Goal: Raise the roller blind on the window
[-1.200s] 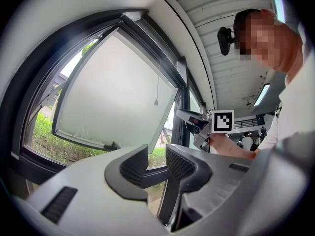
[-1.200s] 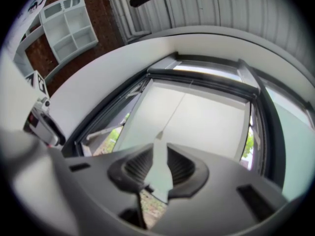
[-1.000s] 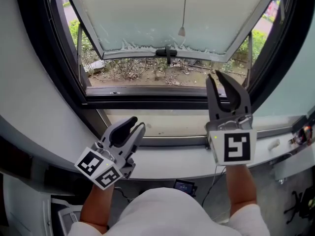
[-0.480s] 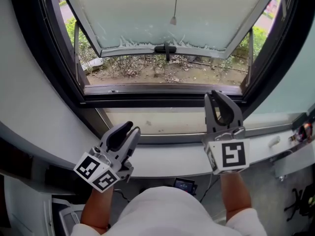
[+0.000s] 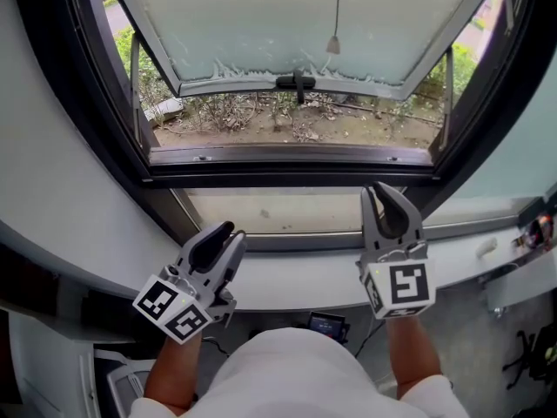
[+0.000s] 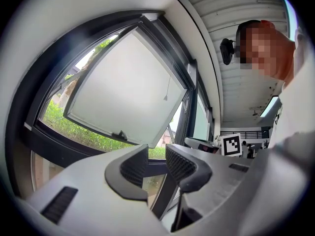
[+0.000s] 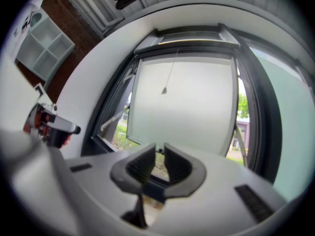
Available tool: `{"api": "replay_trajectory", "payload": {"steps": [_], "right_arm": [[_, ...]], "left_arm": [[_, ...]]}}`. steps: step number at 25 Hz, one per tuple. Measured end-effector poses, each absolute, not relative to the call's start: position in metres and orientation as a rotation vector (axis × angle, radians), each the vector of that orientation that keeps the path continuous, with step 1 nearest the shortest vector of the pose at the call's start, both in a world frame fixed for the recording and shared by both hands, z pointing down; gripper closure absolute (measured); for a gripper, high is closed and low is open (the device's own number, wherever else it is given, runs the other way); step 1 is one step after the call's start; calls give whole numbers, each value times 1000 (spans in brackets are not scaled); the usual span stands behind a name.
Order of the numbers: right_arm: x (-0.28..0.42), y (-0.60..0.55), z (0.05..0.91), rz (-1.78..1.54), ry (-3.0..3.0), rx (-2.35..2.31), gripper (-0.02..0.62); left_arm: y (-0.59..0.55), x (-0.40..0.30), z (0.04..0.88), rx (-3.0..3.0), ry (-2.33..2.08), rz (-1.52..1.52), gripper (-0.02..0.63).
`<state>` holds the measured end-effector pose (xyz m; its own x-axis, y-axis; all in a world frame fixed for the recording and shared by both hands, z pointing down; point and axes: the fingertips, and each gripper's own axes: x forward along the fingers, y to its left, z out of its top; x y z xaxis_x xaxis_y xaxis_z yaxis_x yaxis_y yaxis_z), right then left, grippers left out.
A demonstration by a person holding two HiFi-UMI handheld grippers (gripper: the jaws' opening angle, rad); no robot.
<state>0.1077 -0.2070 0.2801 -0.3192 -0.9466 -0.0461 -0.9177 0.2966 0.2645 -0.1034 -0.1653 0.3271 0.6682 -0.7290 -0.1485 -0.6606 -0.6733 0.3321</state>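
The window point(image 5: 287, 77) has a frosted pane swung outward, with a black handle point(image 5: 296, 83) on its lower rail. A thin pull cord with a small cone pendant point(image 5: 333, 45) hangs in front of the pane; the cord pendant point(image 7: 165, 90) also shows in the right gripper view. No blind fabric shows over the glass. My left gripper point(image 5: 228, 231) is low at the sill's left, open and empty. My right gripper point(image 5: 379, 190) points at the sill point(image 5: 287, 212) below the cord. Its jaws have just been closing, and only a narrow gap with nothing in it is left between the tips.
The dark window frame point(image 5: 78, 103) and white wall curve round both sides. A small device point(image 5: 540, 229) with wires sits on the ledge at the right. Below the ledge lies a dark gadget point(image 5: 326, 327). A white shelf unit point(image 7: 47, 45) stands off to the left.
Both grippers have come down from the window towards the ledge, the right one much further. The right jaws have narrowed from wide apart to nearly together.
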Motion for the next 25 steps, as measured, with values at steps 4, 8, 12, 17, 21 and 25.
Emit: {"api": "replay_trajectory", "payload": {"steps": [4,8,12,17,21,25], "right_arm": [[106,-205,294,-317,-2425,1760,531],[104,-204,304,-269,-2418,1769,531],[99,-200,314,-227,-2412,1772,531],[91,-196,325,-186,-2400,1781,533],[83,-191,336,-155,-2380,1774,534],[75,-186,344,-129,-2371,1773,535]], "left_arm": [[-165,-107,335,2617,-1111,-384,482],[-165,-110,341,2610,-1100,-371,483],[-163,-114,346,2601,-1089,-356,483],[-162,-122,354,2591,-1070,-336,489],[-161,-123,362,2587,-1056,-305,492],[-159,-125,366,2592,-1028,-281,494]]}}
